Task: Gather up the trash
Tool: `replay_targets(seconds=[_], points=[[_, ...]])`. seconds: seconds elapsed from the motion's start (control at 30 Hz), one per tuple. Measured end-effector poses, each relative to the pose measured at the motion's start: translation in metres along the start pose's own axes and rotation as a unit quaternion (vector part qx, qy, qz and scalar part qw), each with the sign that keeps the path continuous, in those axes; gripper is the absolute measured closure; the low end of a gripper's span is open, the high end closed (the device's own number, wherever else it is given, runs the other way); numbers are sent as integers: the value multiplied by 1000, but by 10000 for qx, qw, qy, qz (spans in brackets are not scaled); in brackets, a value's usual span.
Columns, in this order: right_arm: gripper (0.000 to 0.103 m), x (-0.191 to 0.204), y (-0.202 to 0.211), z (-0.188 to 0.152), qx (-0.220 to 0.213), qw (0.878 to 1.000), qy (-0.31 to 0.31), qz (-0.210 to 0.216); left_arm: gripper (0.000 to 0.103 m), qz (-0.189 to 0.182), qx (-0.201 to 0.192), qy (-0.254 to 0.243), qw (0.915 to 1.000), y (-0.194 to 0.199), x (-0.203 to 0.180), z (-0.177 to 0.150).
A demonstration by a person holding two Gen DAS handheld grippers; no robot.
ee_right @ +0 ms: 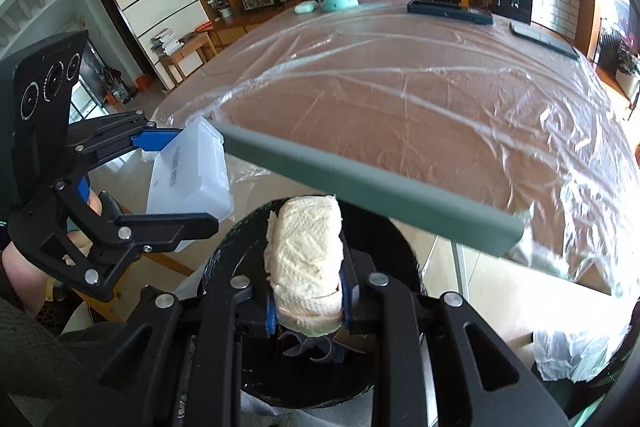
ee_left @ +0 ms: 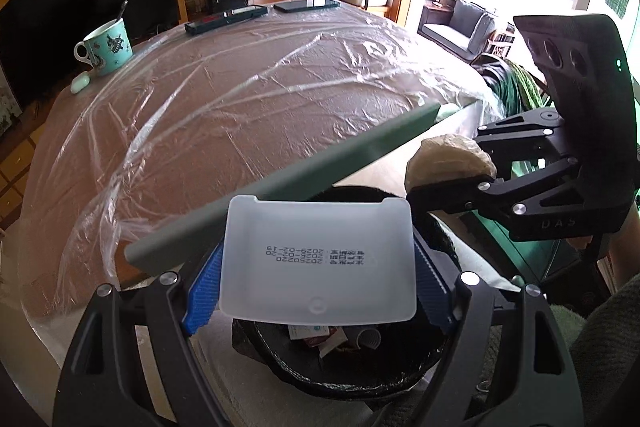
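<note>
My left gripper is shut on a white translucent plastic box, held over a black-lined trash bin that has scraps inside. In the right wrist view the box shows at the left. My right gripper is shut on a crumpled cream paper towel wad, held above the bin. In the left wrist view the wad hangs at the right, beside the table edge.
The table is covered with clear plastic film. At its far side stand a teal mug with a spoon, a small white case and two dark phones or remotes. A grey-green chair back rail crosses above the bin.
</note>
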State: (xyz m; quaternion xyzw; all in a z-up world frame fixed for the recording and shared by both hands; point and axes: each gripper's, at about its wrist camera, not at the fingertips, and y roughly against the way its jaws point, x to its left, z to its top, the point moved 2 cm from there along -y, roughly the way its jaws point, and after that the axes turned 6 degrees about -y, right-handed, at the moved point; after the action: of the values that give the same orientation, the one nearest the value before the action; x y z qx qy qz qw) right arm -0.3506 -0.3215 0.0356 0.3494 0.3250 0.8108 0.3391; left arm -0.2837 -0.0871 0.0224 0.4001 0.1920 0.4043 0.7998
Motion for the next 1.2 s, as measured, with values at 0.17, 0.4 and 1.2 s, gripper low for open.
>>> replay_targets(seconds=[0.17,0.4,1.2], points=[[79,-3,-9,-14,144,9998,-80,-85,21,-27,189,-55,9998,-12,-5,-11],[79,-10,-26,-29,318,9990,-197,-248,21,-87,427,-105,9990,-29,-12,-24],[28,-34,-24,-28,322,9968,-694,-212,11,-537,734,17,9959,-54,-3,-34]])
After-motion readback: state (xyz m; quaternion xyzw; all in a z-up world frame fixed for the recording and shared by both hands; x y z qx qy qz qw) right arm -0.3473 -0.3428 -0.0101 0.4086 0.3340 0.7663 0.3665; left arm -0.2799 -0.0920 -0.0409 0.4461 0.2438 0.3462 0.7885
